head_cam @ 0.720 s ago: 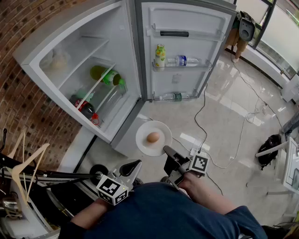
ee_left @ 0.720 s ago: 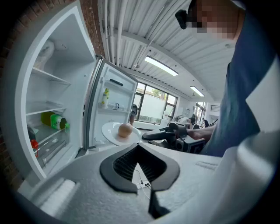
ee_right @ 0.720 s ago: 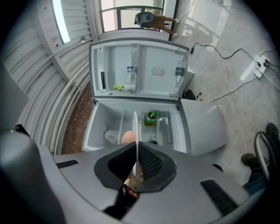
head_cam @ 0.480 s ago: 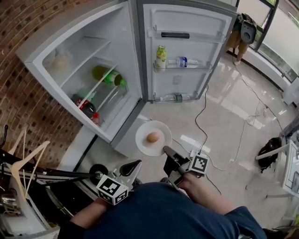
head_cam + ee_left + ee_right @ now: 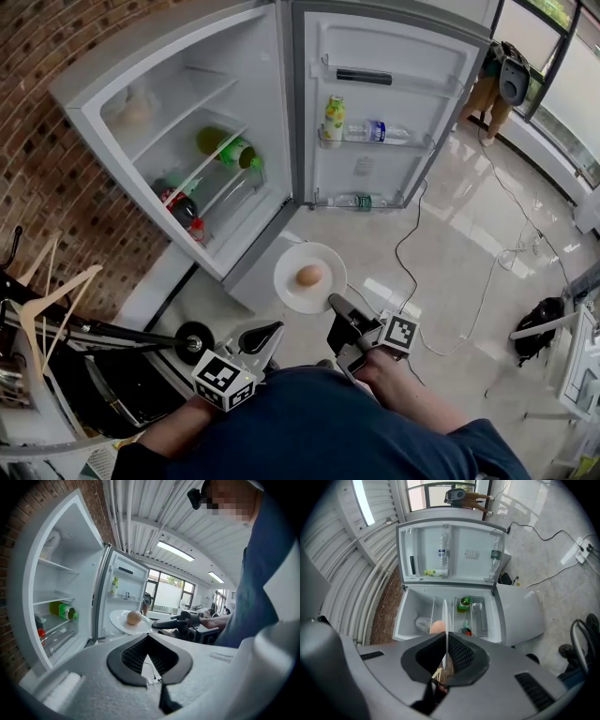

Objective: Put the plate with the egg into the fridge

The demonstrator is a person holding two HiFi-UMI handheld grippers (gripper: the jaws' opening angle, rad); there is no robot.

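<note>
The right tool (image 5: 335,304) pinches the near rim of a white plate (image 5: 323,260), held level just beyond its tips, with an egg (image 5: 308,275) at the centre. The open fridge (image 5: 277,122) stands ahead. The left tool (image 5: 269,330), just beside the right one, is pressed together and empty.

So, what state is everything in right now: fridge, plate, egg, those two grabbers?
fridge: door wide open.
plate: held level by its rim, outside the fridge.
egg: whole, lying on the plate.
right gripper: fingers shut on the plate's rim.
left gripper: fingers shut, empty.
</note>
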